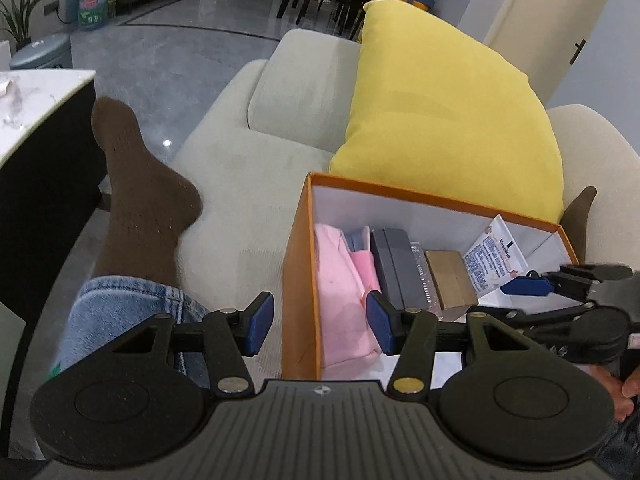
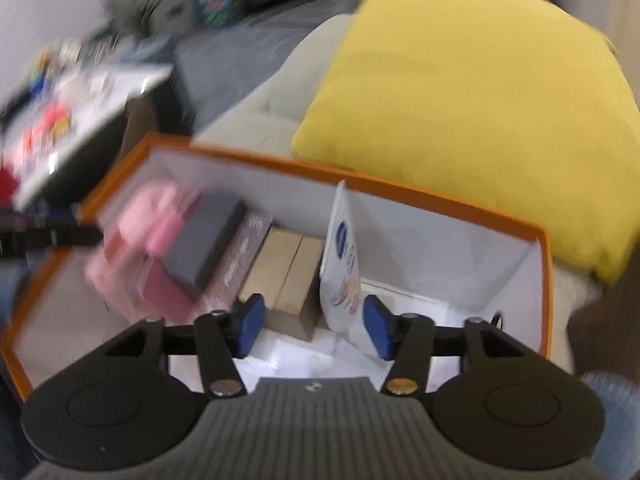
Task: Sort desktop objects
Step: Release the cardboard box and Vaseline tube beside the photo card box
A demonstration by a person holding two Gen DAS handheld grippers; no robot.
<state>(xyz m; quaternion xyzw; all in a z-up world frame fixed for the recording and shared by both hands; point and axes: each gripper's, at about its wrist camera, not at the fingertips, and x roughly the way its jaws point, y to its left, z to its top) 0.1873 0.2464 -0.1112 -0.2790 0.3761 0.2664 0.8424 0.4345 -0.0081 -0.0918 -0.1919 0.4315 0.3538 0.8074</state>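
**Right wrist view: white sachet standing in orange box, both grippers released**

Right wrist view shows the white sachet [image 2: 342, 264] upright inside the orange box [image 2: 546, 292], just beside the tan carton [image 2: 286, 276]. It is a flat white packet with a blue oval logo and small print; the frame is blurred, so the text is unreadable here. Its long axis runs toward 12 o'clock, top edge uppermost, and it leans slightly toward 11 o'clock.

Right gripper [image 2: 316, 326] is released: blue pads stand apart, the sachet's lower end between them, neither pad pressing on it.

Left gripper [image 1: 320, 324] is also released and grips nothing; its pads straddle the box wall at 6 o'clock, one outside, one over the pink cloth [image 1: 344, 292].

A grey case [image 1: 394, 268] lies between cloth and carton, long axis toward 12 o'clock.
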